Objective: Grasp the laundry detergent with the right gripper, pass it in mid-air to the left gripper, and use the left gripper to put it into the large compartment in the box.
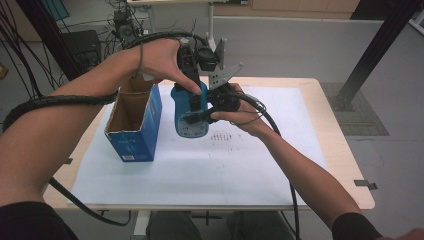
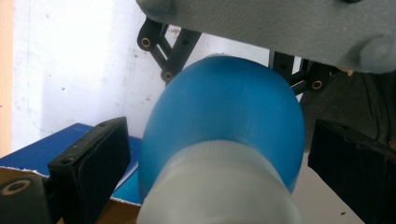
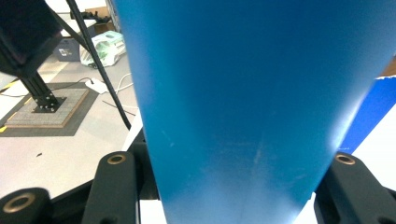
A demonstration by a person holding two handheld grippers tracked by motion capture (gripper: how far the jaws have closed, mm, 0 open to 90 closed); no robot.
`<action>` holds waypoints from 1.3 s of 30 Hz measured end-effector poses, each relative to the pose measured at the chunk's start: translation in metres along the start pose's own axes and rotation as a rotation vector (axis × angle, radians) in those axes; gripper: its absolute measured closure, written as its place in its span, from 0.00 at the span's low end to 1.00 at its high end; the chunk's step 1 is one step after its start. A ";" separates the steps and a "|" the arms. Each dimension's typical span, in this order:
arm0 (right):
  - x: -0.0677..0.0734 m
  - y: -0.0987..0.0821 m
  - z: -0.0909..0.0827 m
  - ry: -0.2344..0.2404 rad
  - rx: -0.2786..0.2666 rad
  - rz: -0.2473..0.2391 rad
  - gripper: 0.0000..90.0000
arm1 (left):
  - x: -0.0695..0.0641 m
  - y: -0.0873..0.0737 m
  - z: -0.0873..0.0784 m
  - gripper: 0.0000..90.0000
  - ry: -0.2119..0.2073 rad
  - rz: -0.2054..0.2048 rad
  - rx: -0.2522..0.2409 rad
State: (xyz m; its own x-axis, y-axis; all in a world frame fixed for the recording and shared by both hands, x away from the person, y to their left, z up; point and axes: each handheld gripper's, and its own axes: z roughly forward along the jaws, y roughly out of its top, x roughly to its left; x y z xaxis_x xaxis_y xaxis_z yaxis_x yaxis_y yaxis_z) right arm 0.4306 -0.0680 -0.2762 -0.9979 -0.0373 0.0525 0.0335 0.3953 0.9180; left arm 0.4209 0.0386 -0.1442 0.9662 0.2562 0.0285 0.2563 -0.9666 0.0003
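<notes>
Bottle [image 1: 189, 114]: blue, white cap, held above table | right hand-held gripper [image 1: 220, 97] pinching it | left hand-held gripper [image 2: 215, 154] spread

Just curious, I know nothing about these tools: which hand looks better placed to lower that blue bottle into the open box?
Right, probably. The right gripper is clamped on the blue bottle, while the left gripper has jaws apart from its white end. The box stands close by.

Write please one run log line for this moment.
object: blue bottle held above table | right claw: shut on bottle body | left claw: open, around cap end | open blue box: left of bottle
</notes>
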 end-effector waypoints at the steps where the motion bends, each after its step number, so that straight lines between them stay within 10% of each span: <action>1: 0.000 0.000 0.000 0.000 0.000 0.000 0.50 | 0.000 0.000 0.000 0.07 -0.001 0.000 0.000; 39: 0.001 0.001 -0.002 0.002 -0.007 -0.009 0.50 | 0.001 0.001 0.000 0.16 0.005 0.004 0.000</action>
State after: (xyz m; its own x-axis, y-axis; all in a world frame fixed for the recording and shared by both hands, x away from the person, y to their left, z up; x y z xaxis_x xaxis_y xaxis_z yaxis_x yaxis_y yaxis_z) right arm 0.4296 -0.0694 -0.2745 -0.9981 -0.0422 0.0451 0.0251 0.3888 0.9210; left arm 0.4220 0.0382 -0.1440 0.9670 0.2526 0.0334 0.2528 -0.9675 0.0000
